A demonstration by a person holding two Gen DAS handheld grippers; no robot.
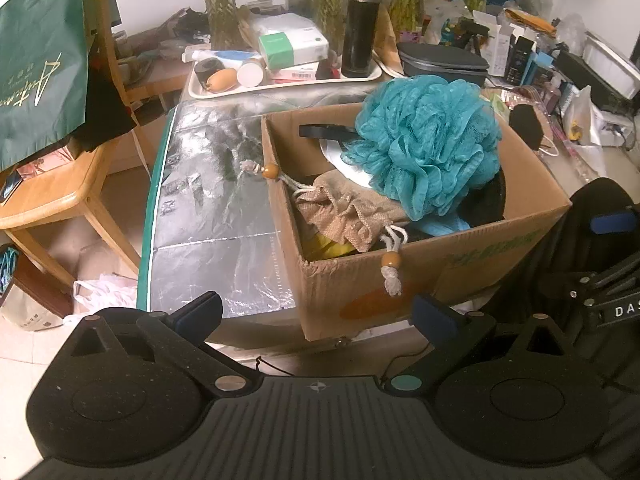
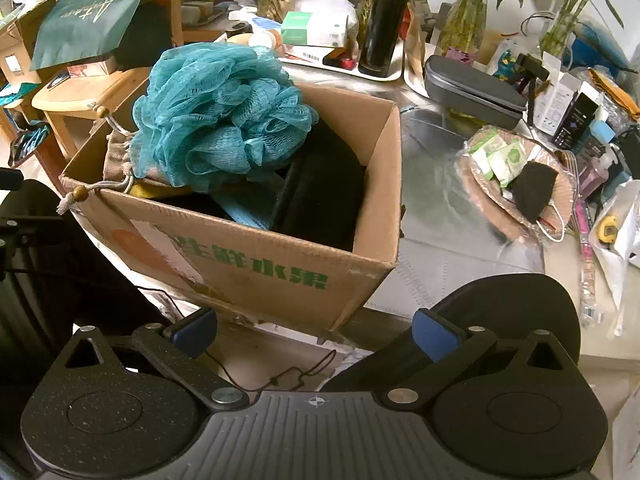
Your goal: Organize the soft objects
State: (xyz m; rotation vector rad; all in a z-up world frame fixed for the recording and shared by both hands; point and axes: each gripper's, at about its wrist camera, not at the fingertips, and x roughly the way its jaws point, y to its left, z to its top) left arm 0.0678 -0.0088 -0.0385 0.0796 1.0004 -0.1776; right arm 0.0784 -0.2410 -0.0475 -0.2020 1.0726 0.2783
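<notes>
Green "生鲜水果" on the cardboard box (image 2: 256,276); "DAS" on the right claw (image 1: 612,216).

The cardboard box (image 2: 280,264) is matt brown paperboard with rough, frayed edges and green print. On top of its contents sits a teal bath pouf (image 1: 424,140) of ruffled nylon mesh — light and netted. Beside it lies a beige drawstring pouch (image 1: 348,212) of coarse, open-weave cloth, its cotton cords ending in smooth wooden beads (image 1: 391,259). The desk cover (image 1: 216,200) is crinkled silver foil, shiny and creased. Behind stands a glossy black flask (image 2: 384,24) — and a smooth varnished wooden chair (image 1: 56,196).
</notes>
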